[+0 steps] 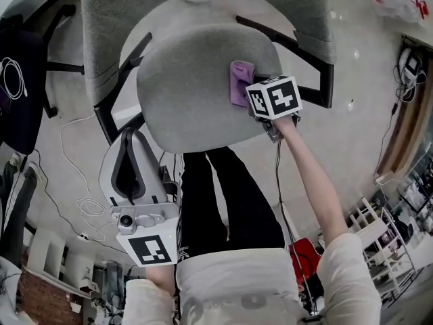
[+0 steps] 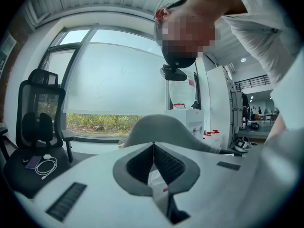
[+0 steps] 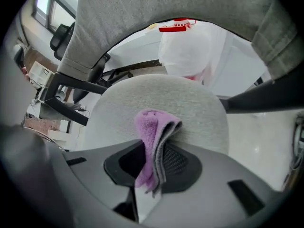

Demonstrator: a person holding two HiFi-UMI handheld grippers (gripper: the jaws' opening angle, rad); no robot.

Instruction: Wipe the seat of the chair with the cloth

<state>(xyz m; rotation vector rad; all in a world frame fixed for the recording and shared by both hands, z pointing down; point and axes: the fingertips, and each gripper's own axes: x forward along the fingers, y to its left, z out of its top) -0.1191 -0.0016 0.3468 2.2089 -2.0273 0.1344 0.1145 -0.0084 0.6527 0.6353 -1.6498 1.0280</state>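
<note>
"Where was the left gripper (image 1: 132, 138)?"

"Nearest the person, off the front edge of the chair seat (image 1: 189, 90), its jaws closed together on nothing."

"And the right gripper (image 1: 249, 93)?"

"Out over the seat on the person's right, jaws clamped on the folded purple cloth (image 1: 239, 81), which touched the grey fabric near that edge (the grey backrest (image 1: 108, 26) stood beyond)."
</note>
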